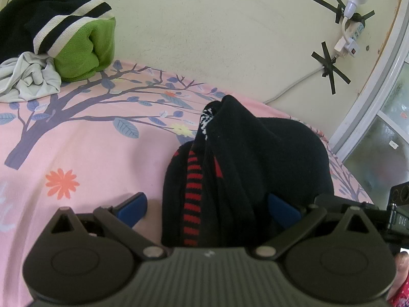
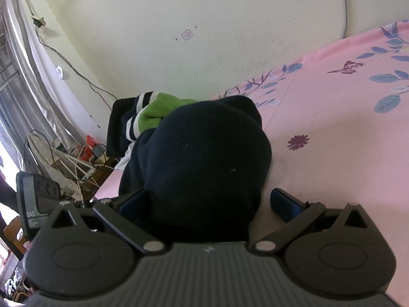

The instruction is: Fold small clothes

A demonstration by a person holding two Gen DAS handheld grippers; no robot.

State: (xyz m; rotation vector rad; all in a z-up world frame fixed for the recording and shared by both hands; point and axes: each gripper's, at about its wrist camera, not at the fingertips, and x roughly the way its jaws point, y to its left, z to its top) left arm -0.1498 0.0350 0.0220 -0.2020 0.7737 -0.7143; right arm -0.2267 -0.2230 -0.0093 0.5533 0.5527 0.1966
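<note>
A dark navy garment (image 1: pixel 255 158) with a red-striped edge and a white-patterned bit lies bunched on the pink floral bed sheet (image 1: pixel 89 158). It fills the space between the wide-apart blue pads of my left gripper (image 1: pixel 207 209), which is open and not clamped on it. The same garment (image 2: pixel 204 158) bulges between the spread blue pads of my right gripper (image 2: pixel 209 204), also open. The right gripper's body shows at the right edge of the left wrist view.
A pile of clothes sits against the wall: a navy piece with white stripes (image 1: pixel 51 20), a green one (image 1: pixel 84 46) and a crumpled white one (image 1: pixel 28 79). A power strip and cable (image 1: pixel 350 38) are taped to the wall. The bed edge and floor clutter (image 2: pixel 76 163) lie left.
</note>
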